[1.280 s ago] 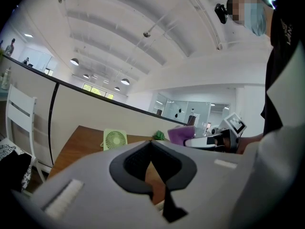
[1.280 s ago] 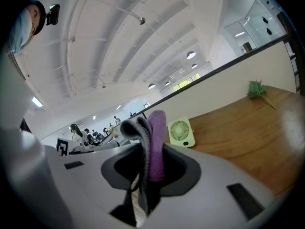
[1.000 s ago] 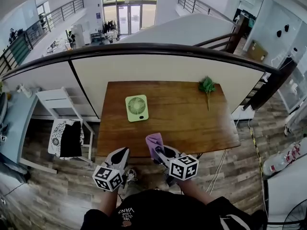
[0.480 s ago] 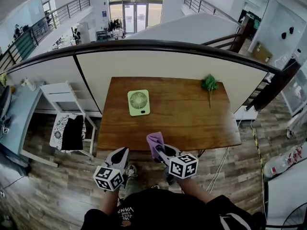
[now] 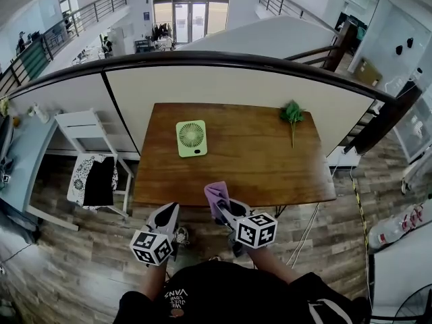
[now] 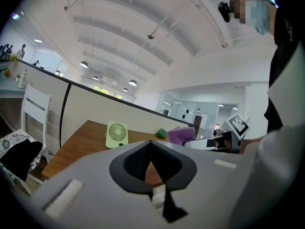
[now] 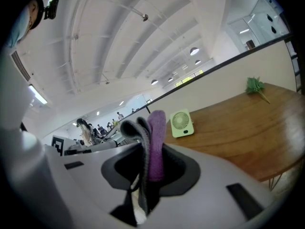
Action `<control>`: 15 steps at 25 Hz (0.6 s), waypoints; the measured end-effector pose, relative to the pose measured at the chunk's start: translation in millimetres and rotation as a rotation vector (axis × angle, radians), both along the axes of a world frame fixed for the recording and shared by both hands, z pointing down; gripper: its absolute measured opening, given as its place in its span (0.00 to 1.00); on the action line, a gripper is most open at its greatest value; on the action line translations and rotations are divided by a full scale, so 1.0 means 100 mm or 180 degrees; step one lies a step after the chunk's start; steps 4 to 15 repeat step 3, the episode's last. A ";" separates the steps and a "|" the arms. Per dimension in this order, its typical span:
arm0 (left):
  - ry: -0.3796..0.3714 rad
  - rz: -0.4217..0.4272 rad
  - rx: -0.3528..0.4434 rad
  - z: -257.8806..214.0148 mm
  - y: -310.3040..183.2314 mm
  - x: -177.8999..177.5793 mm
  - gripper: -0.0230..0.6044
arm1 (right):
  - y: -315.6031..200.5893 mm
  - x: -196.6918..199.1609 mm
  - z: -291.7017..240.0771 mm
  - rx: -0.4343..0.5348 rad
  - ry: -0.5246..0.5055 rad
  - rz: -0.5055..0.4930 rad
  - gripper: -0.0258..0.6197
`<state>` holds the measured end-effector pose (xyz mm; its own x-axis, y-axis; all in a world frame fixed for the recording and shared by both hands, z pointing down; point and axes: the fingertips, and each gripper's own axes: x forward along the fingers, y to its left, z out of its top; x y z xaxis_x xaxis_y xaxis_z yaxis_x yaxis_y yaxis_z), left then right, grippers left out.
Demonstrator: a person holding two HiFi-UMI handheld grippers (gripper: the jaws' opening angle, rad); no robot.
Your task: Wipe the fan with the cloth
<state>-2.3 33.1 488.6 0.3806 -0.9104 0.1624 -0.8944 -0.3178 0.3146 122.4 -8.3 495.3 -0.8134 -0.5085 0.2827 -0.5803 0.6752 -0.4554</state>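
The fan [image 5: 191, 138] is on the table [image 5: 270, 174], in its far left part, and its round grille is turned to my side. Both tools are low, in front of the near edge of the table and well apart from the fan. The right gripper [image 5: 223, 210] is clenched on the cloth [image 5: 216, 194] – a purple fold with a grey one beside it sticks up from between the jaws. The left gripper [image 5: 169, 214] is just beside it, with its jaws pressed together and nothing between them. A green sprig [image 5: 291, 116] lies at the far right corner of the table, apart from all the rest. A white chair [image 5: 78, 132] stands on the floor to the left of the table.
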 end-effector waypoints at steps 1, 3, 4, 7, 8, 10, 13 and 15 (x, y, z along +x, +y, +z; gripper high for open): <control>0.0004 0.0001 0.0003 0.00 0.01 0.02 0.06 | 0.00 0.01 0.00 0.0003 0.0000 -0.0005 0.19; 0.0014 0.0010 0.0008 0.00 0.01 0.07 0.06 | 0.01 0.04 -0.01 0.0006 0.0001 -0.0009 0.19; 0.0014 0.0010 0.0008 0.00 0.01 0.07 0.06 | 0.01 0.04 -0.01 0.0006 0.0001 -0.0009 0.19; 0.0014 0.0010 0.0008 0.00 0.01 0.07 0.06 | 0.01 0.04 -0.01 0.0006 0.0001 -0.0009 0.19; 0.0014 0.0010 0.0008 0.00 0.01 0.07 0.06 | 0.01 0.04 -0.01 0.0006 0.0001 -0.0009 0.19; 0.0014 0.0010 0.0008 0.00 0.01 0.07 0.06 | 0.01 0.04 -0.01 0.0006 0.0001 -0.0009 0.19; 0.0014 0.0010 0.0008 0.00 0.01 0.07 0.06 | 0.01 0.04 -0.01 0.0006 0.0001 -0.0009 0.19; 0.0014 0.0010 0.0008 0.00 0.01 0.07 0.06 | 0.01 0.04 -0.01 0.0006 0.0001 -0.0009 0.19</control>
